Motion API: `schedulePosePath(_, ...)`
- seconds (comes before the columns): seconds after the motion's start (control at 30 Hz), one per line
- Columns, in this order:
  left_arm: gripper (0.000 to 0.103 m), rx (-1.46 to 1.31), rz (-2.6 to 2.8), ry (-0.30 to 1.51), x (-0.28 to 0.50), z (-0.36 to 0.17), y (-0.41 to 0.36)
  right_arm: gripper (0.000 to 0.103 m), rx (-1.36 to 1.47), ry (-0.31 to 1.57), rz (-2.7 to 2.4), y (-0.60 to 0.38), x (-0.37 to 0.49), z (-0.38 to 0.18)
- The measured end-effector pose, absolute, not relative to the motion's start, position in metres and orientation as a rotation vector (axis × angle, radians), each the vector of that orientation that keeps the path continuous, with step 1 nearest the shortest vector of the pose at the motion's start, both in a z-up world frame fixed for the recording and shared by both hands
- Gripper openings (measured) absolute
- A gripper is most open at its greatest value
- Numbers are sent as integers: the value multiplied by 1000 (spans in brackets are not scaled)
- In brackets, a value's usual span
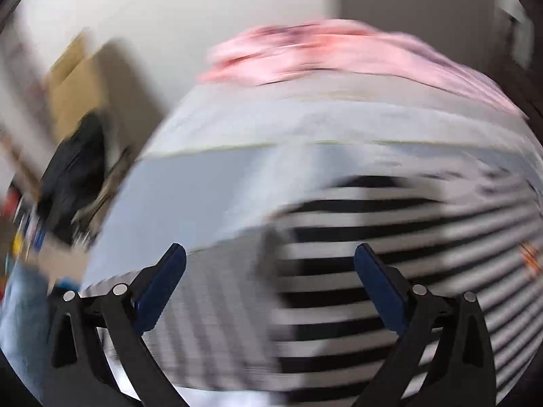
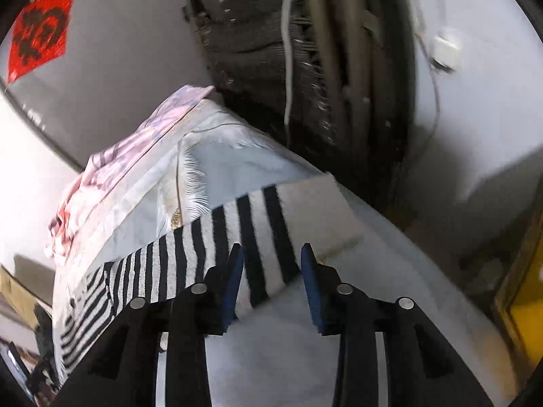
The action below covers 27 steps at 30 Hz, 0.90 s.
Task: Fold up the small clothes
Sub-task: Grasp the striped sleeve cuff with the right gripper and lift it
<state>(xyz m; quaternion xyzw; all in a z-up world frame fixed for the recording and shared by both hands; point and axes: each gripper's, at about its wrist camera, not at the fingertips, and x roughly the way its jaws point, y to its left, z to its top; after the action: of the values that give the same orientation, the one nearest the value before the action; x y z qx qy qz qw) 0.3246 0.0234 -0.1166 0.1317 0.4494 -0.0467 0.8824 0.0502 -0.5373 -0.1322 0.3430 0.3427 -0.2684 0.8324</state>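
Blurring: smears most of the left wrist view, edges soft, small orange mark at the right unreadable.
Left gripper [image 1: 269, 264]: jaws wide apart, empty, hovering over the striped garment [image 1: 356, 271].
Right gripper [image 2: 272, 264]: jaws apart with a narrower gap, striped cloth [image 2: 217, 251] lying between and beyond the pads, no clamping visible.
Garment place: spread flat on the pale bed sheet [image 2: 271, 356], black and white stripes, one plain white end [image 2: 312, 210] near the bed edge.
Beyond: pink bedding [image 2: 112, 169] bunched at the far side; cardboard box [image 1: 78, 91] and dark bundle [image 1: 74, 173] off left, both vague.
Wall: red diamond paper [image 2: 39, 32] with a black character, not legible; white wall socket [image 2: 444, 51] with cord.
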Motion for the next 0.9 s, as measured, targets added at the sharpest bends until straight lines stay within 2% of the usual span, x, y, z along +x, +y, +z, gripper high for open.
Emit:
schedulePosePath(0.13,97,348,-297,957,310,-133,-72,37,802,714,-579,-543,39,-141)
schedulePosePath(0.33,97,342,-402,1014,296,-164,-137,37,939,666,-575,-560,44,-158)
schedulePosePath(0.47,99,368,-397,993,290,-176,-142,37,988,608,-571,-565,43,-162)
schedulePosePath(0.63,99,232,-438,1038,297,-182,-125,34,1003,575,-577,-569,46,-165)
schedulePosePath(0.73,99,244,-429,1028,294,-183,-128,30,999,573,-597,-569,49,-166)
schedulePosePath(0.8,99,242,-428,1024,293,-183,-129,20,993,584,-600,-568,51,-166)
schedulePosePath(0.83,99,238,-430,1025,293,-183,-129,9,995,595,-597,-568,54,-168)
schedulePosePath(0.9,99,237,-431,1024,293,-184,-129,8,978,607,-609,-564,58,-167)
